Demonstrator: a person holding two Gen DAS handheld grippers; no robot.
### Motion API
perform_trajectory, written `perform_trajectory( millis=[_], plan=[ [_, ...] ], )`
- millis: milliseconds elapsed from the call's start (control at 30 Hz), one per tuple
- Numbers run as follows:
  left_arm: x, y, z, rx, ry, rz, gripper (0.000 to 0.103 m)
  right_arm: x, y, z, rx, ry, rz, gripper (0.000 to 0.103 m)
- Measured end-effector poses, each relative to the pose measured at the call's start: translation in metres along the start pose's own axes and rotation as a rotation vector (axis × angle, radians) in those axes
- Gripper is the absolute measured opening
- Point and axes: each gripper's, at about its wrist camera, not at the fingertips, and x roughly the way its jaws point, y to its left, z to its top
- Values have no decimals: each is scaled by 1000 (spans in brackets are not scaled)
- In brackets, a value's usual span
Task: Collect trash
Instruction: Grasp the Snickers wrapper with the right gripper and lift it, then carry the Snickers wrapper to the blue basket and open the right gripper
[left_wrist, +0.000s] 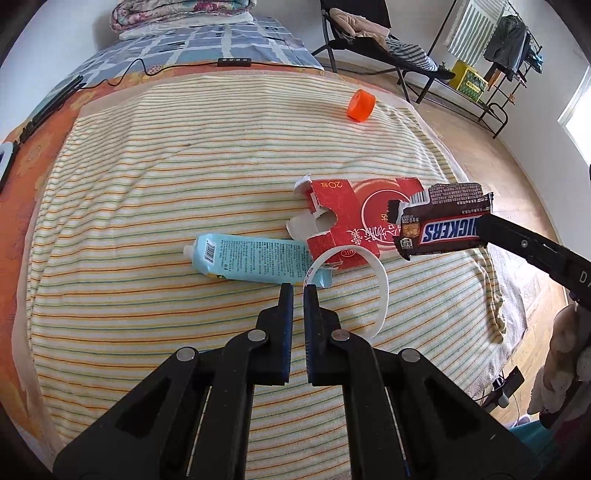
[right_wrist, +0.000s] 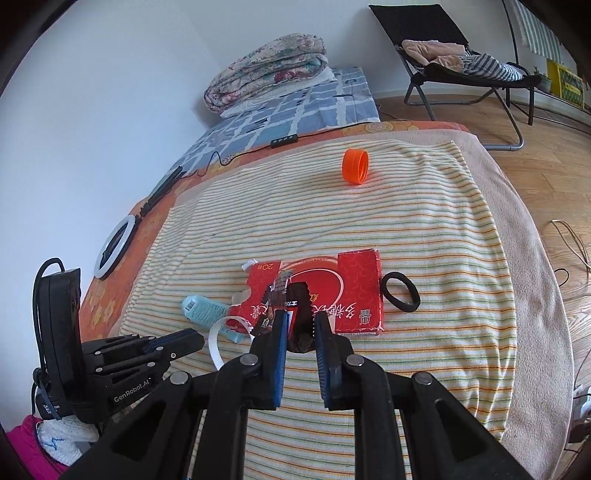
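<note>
My right gripper (right_wrist: 299, 321) is shut on a brown Snickers wrapper (right_wrist: 295, 306) and holds it above the red torn carton (right_wrist: 354, 295). From the left wrist view the wrapper (left_wrist: 439, 225) hangs at the tip of the right gripper (left_wrist: 484, 230), over the carton (left_wrist: 354, 218). My left gripper (left_wrist: 298, 288) is shut on the end of a white curled strip (left_wrist: 382, 291), which loops out to the right. Just beyond it lies a light blue tube (left_wrist: 251, 258). An orange cap (left_wrist: 361, 106) rests far off on the striped towel (left_wrist: 166, 192).
A black hair tie (right_wrist: 400, 291) lies right of the carton. A ring light (right_wrist: 114, 247) and a cable sit on the orange cover at the left. A folded quilt (right_wrist: 269, 70) is at the head of the bed. A folding chair (right_wrist: 461, 59) stands on the wooden floor.
</note>
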Motion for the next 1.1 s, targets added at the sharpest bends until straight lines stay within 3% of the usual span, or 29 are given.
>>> perform_trajectory(
  millis=[67, 200, 300, 333, 367, 467, 500, 533, 567, 600, 1100],
  plan=[
    [-5, 1, -1, 3, -14, -27, 3, -5, 4, -3, -21, -8, -8, 13],
    [3, -1, -3, -15, 34, -35, 4, -15, 10, -9, -58, -23, -28, 13],
    [16, -7, -2, -4, 60, 0, 15, -21, 7, -16, -52, -17, -26, 13],
    [21, -8, -1, -4, 69, 1, 25, -22, 4, -18, -48, -13, -24, 13],
    [25, -10, -1, -1, 73, 8, 28, -23, 2, -19, -47, -11, -25, 13],
    [36, -17, -1, 31, 79, 42, 28, -27, -2, -22, -43, -8, -22, 13],
    [39, -19, -1, 38, 77, 53, 27, -28, -3, -22, -39, -9, -20, 13],
    [40, -20, -1, 44, 67, 57, 21, -29, -5, -22, -36, -9, -17, 13],
    [41, -21, 0, 48, 63, 59, 7, -29, -5, -22, -35, -9, -13, 13],
    [42, -21, 1, 48, 66, 59, 5, -30, -5, -21, -37, -9, -12, 13],
    [-27, -8, -10, 59, -72, 20, 2, -55, 22, -40, -110, -17, 17, 13]
  ],
)
